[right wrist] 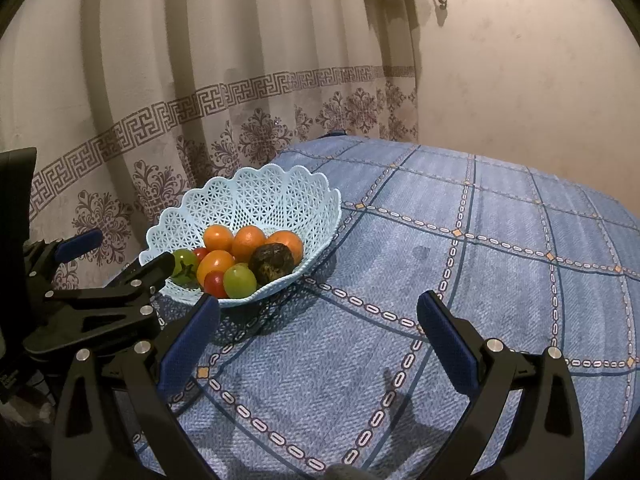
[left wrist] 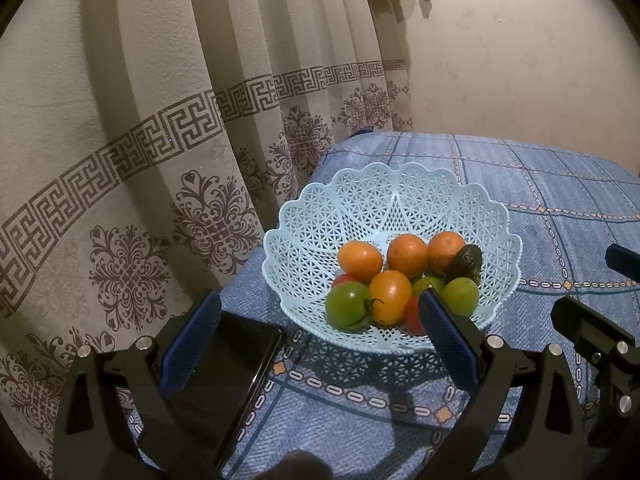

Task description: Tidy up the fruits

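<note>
2 tools in view, both with jaws spread wide and nothing between the pads. From the left: patterned curtain (left wrist: 132, 128) hangs along the left side behind everything. Left tool (left wrist: 320, 342) sits low over the near-left corner of the counter (left wrist: 560, 184), which is covered in a blue checked cloth. A black phone (left wrist: 228, 376) lies flat on the cloth at that corner, partly under the left pad. Just right of the phone is the light blue lattice basket (left wrist: 360, 208), scalloped rim, resting on the cloth near the curtain side edge. All fruit is piled inside the basket: 3 oranges (left wrist: 407, 255) in a row at the back, another orange fruit (left wrist: 390, 296) in front, green tomato (left wrist: 347, 310) with a stem at front left, 2 more green fruits (left wrist: 461, 296) at front right, red tomatoes (left wrist: 412, 314) partly hidden low in the pile, a dark wrinkled avocado (left wrist: 466, 262) at the right, touching the rightmost orange. The left tool's right finger overlaps the basket's near rim in the left wrist view; contact cannot be told. Right of the basket the cloth is bare. Right tool (right wrist: 318, 340) hovers over that stretch, near the counter's front, well apart from the basket. Plain wall (right wrist: 520, 60) at far right behind the counter.
</note>
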Motion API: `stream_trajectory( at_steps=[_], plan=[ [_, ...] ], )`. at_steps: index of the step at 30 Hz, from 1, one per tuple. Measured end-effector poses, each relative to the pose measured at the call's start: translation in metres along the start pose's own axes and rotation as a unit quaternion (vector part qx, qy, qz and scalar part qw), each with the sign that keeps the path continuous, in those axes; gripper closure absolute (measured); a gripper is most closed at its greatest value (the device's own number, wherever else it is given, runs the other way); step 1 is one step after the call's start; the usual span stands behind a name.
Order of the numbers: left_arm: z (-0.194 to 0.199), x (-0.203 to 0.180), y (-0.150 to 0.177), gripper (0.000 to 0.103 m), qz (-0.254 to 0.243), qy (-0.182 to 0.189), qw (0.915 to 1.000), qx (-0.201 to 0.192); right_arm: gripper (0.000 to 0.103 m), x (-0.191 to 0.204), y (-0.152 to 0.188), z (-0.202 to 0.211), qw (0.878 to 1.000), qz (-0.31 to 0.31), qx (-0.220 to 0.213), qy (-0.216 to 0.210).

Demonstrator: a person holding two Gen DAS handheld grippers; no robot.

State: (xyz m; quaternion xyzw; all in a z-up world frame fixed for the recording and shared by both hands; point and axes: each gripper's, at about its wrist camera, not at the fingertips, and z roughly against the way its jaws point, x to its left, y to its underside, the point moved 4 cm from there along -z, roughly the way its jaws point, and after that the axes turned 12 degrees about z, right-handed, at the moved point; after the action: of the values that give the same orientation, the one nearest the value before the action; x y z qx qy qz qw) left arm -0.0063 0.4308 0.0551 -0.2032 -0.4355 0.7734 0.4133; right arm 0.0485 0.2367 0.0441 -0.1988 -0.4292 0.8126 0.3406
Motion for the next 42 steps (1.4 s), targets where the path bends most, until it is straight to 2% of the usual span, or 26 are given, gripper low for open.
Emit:
stream_trajectory(
  at_steps=[42],
  plan=[
    [-0.0006,0.001,-0.0004,0.003,0.001,0.0,1.0,0.002,0.005,-0.0007,0.0029,-0.0051,1.0,0.003,0.016,0.009]
  ],
)
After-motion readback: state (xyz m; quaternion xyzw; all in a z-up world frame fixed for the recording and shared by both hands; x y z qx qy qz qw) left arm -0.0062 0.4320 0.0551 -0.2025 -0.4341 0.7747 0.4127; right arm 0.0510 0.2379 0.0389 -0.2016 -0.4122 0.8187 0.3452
